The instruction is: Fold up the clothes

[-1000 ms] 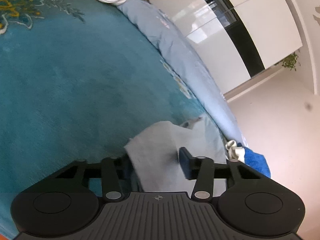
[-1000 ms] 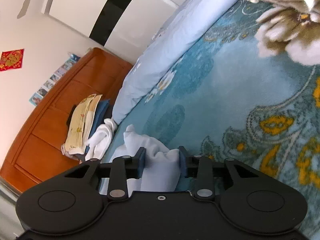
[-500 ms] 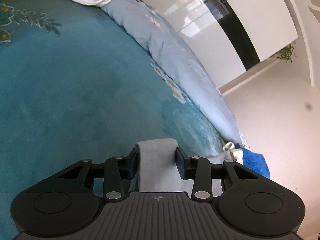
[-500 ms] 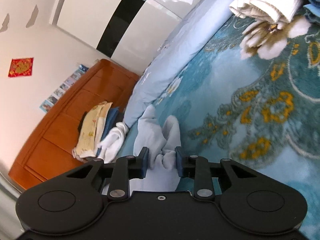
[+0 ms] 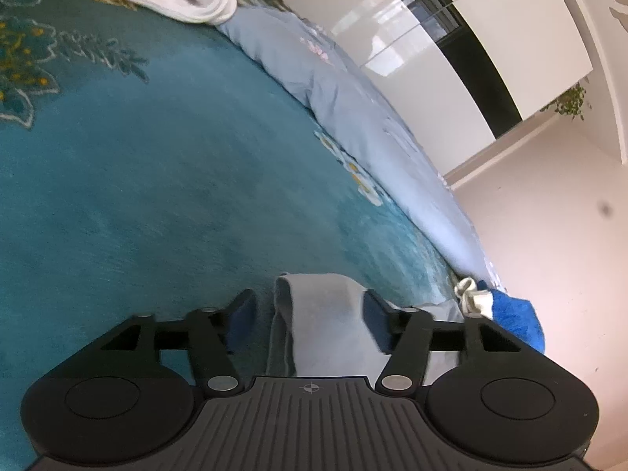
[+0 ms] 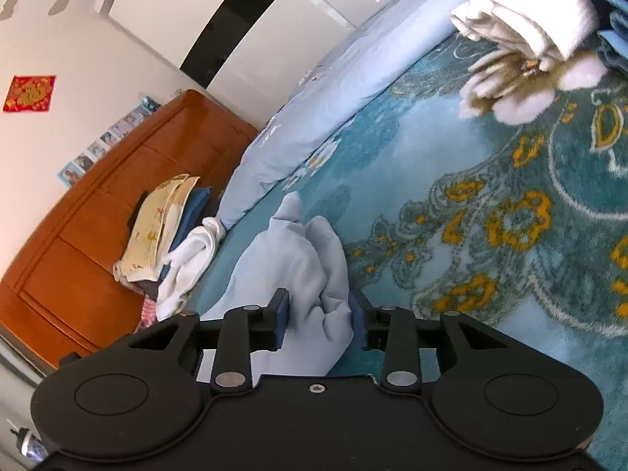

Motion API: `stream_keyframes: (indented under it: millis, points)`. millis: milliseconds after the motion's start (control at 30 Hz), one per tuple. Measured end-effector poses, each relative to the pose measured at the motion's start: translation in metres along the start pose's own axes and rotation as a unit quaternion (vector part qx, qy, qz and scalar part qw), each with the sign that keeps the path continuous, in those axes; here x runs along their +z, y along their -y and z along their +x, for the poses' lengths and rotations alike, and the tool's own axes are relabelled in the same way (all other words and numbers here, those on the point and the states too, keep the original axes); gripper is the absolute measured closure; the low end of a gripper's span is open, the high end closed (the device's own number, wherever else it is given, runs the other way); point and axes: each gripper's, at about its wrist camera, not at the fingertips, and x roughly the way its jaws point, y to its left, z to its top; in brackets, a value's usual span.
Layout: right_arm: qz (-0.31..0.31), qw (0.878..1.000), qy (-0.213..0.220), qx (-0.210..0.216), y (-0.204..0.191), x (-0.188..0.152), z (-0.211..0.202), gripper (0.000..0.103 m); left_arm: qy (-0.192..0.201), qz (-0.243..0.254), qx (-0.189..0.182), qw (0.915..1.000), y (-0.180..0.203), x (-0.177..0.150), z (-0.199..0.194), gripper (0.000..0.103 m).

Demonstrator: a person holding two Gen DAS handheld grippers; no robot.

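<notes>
A garment (image 6: 298, 259) lies on the bed (image 6: 490, 157), between the jaws of both grippers. A quilt (image 6: 333, 90) runs along the bed's far edge. Folded towels (image 6: 526, 19) sit far right; stacked clothes (image 6: 165, 227) lean against the headboard (image 6: 98, 216) at left.

A teal floral bedspread (image 6: 490, 180) covered the bed beside a pale blue quilt (image 5: 365, 125), a wooden headboard (image 6: 98, 212) and glossy white wardrobe doors (image 5: 463, 39).

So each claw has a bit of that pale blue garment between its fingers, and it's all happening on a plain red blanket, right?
Not quite: the blanket is teal with yellow and white flowers, as the right wrist view shows. The pale blue garment does sit between the fingers of the right claw and left claw.
</notes>
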Motion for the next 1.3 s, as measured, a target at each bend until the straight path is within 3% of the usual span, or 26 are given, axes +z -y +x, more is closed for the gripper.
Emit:
stream_keyframes:
  millis: [100, 400, 533, 800, 1000, 1300]
  points:
    - [-0.001, 1.0, 0.002, 0.003, -0.001, 0.002, -0.002, 0.058, 0.001, 0.003, 0.001, 1.0, 0.001, -0.001, -0.003, 0.035]
    - [-0.023, 0.999, 0.019, 0.02, -0.009, 0.014, -0.016, 0.021, 0.003, 0.001, 0.004, 1.0, 0.002, -0.003, -0.011, 0.018]
    - [-0.027, 0.999, 0.019, 0.026, -0.01, 0.019, -0.019, 0.001, 0.007, -0.004, 0.003, 1.0, 0.001, -0.004, -0.016, 0.003]
    - [-0.016, 0.999, 0.02, 0.04, -0.004, 0.025, -0.022, 0.001, 0.013, -0.01, 0.014, 0.9998, -0.001, -0.005, -0.028, 0.0]
    - [-0.039, 0.997, 0.012, 0.061, -0.002, 0.042, -0.012, 0.001, 0.002, 0.02, 0.041, 0.999, 0.005, -0.012, -0.028, 0.0]
    - [-0.046, 0.995, -0.066, 0.058, 0.019, 0.066, 0.03, 0.001, -0.006, 0.064, 0.071, 0.9954, 0.02, -0.024, -0.026, 0.0]
